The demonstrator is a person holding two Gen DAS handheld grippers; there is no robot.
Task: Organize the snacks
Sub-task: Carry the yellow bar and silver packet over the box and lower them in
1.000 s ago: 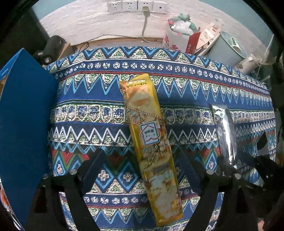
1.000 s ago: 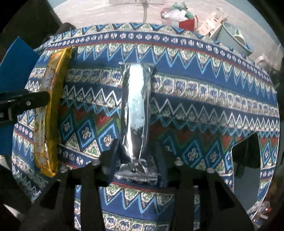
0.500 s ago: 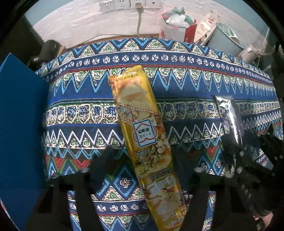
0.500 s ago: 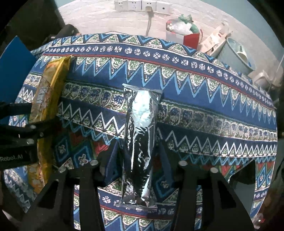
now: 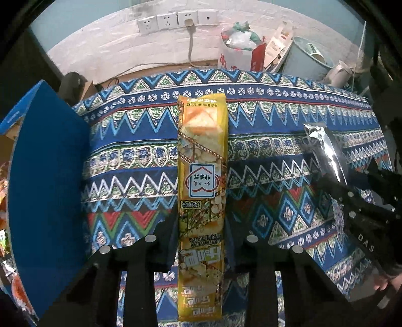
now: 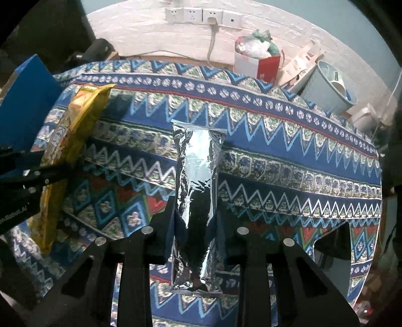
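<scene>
My left gripper (image 5: 201,226) is shut on a long yellow snack pack (image 5: 201,176) and holds it lifted above the patterned tablecloth (image 5: 276,130). My right gripper (image 6: 194,221) is shut on a long silver foil pack (image 6: 198,171), also lifted off the cloth. In the right wrist view the yellow pack (image 6: 70,140) and the left gripper (image 6: 37,173) are at the left. In the left wrist view the silver pack (image 5: 326,151) and the right gripper (image 5: 351,198) are at the right.
A blue box (image 5: 45,176) stands open at the left edge of the table, also in the right wrist view (image 6: 25,100). Behind the table are a white wall with sockets (image 5: 176,20), a red-and-white bag (image 5: 238,50) and a pale bucket (image 5: 309,57).
Both grippers closed on their packs and raised them off the cloth. The yellow pack turned from slanted to straight between the left fingers. The views rose and tilted back.
</scene>
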